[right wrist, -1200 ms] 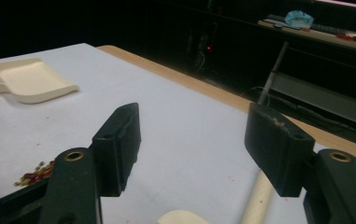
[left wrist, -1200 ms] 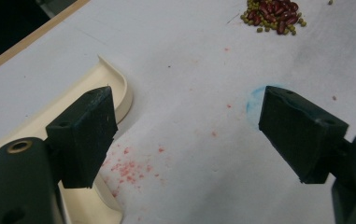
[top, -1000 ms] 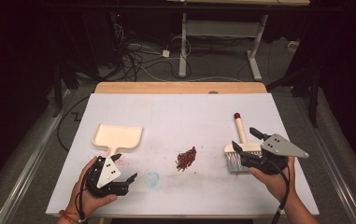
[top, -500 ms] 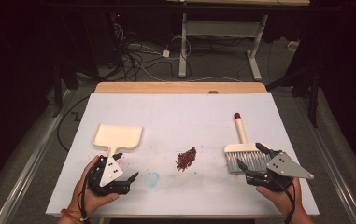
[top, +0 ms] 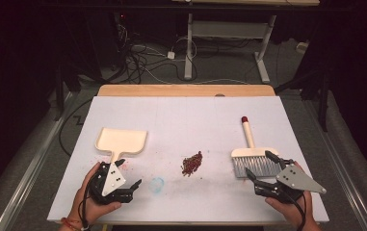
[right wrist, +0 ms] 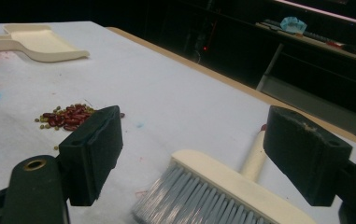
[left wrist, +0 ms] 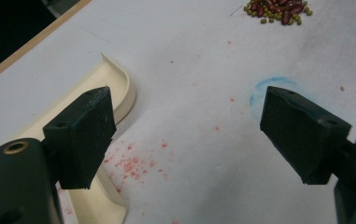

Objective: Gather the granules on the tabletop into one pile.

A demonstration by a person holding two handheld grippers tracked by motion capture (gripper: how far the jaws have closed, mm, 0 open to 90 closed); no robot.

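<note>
High view: one white table (top: pixel 181 115) carries one cream dustpan (top: pixel 122 141), one hand brush (top: pixel 253 156) with grey bristles and a red-tipped handle, and one small pile of beans (top: pixel 191 163), dark red ones mixed with little green ones. A single faint blue ring mark (top: pixel 156 184) lies on the tabletop between the pile and the left gripper (top: pixel 134 188). Two grippers are in play, one per hand. The left gripper rests at the near edge just beside the dustpan's handle, its jaws spread wide with nothing between them. The right gripper (top: pixel 259 166) sits at the brush's bristle end; its jaws have just been opening and now stand wide apart, the brush head lying on the table between them, untouched by the pads. No brand, label or readable writing shows on any item.
</note>
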